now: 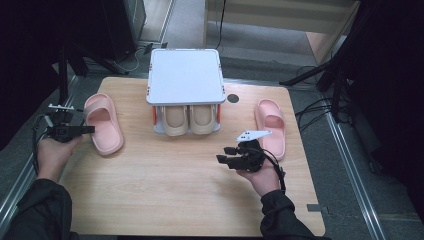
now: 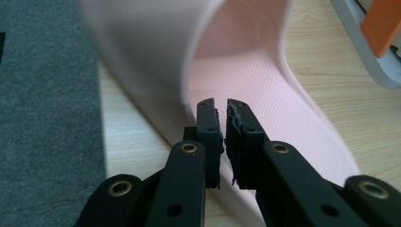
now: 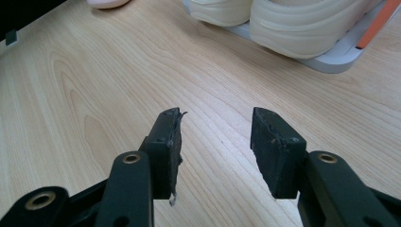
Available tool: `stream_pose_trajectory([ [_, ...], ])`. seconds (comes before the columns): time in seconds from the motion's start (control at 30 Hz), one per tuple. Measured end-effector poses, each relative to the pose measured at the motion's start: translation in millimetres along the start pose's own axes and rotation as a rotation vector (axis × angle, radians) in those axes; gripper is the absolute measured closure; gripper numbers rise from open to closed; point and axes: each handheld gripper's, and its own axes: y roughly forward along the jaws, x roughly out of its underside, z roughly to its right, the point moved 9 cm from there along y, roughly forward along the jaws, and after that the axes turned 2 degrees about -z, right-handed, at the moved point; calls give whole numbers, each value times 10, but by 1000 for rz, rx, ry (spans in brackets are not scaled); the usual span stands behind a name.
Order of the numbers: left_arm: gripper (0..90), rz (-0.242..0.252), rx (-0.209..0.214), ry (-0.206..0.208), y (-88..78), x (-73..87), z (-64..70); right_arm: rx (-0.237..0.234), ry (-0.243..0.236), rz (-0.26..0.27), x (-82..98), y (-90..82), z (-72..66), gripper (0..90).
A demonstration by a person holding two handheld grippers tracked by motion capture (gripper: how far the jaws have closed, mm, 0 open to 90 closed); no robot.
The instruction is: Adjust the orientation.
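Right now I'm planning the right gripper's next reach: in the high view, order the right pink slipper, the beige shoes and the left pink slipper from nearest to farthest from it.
From the right gripper:
1. right pink slipper, just to its right.
2. beige shoes, under the white rack at centre.
3. left pink slipper, across the table by the left gripper.

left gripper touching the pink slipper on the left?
Cannot tell. In the left gripper view the left gripper, jaws nearly shut with an empty slit between them, overlaps the left pink slipper; neither contact nor a gap shows plainly.
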Motion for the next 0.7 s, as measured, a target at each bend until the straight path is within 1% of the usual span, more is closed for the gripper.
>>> stream_pose_trajectory([
  [0.03,826,-1,9,-6,-10,4,-2,1,-1,1,0,-1,0,545],
  [0.13,816,2,18,4,-24,0,21,0,-2,-1,0,8,2,545],
  [0.17,805,5,21,0,-32,-8,27,-2,-2,-2,0,13,2,544],
  [0.23,774,14,28,-6,-62,-22,44,-1,1,-6,3,17,-3,545],
  [0.27,746,16,28,-5,-85,-27,45,-2,1,-5,2,17,-6,544],
  [0.3,706,18,29,-13,-112,-29,51,-3,-1,-4,0,15,-9,544],
  [0.33,664,23,28,-15,-138,-34,50,-3,0,-3,-1,12,-9,544],
  [0.43,563,41,-1,-8,-190,-51,15,-3,1,0,-2,6,0,544],
  [0.5,508,40,0,-18,-184,-52,-17,-1,2,-1,1,3,-1,544],
  [0.53,488,42,2,-28,-173,-54,-31,0,1,-3,4,3,-3,544],
  [0.57,472,44,-7,-32,-154,-61,-63,0,4,-5,9,2,-8,544],
  [0.6,449,44,-7,-32,-154,-61,-63,0,4,-5,9,2,-8,544],
  [0.63,449,43,-6,-35,-147,-66,-72,1,4,-4,16,0,-10,543],
  [0.7,435,52,-17,-44,-105,-93,-106,6,4,-4,33,-6,3,543],
])
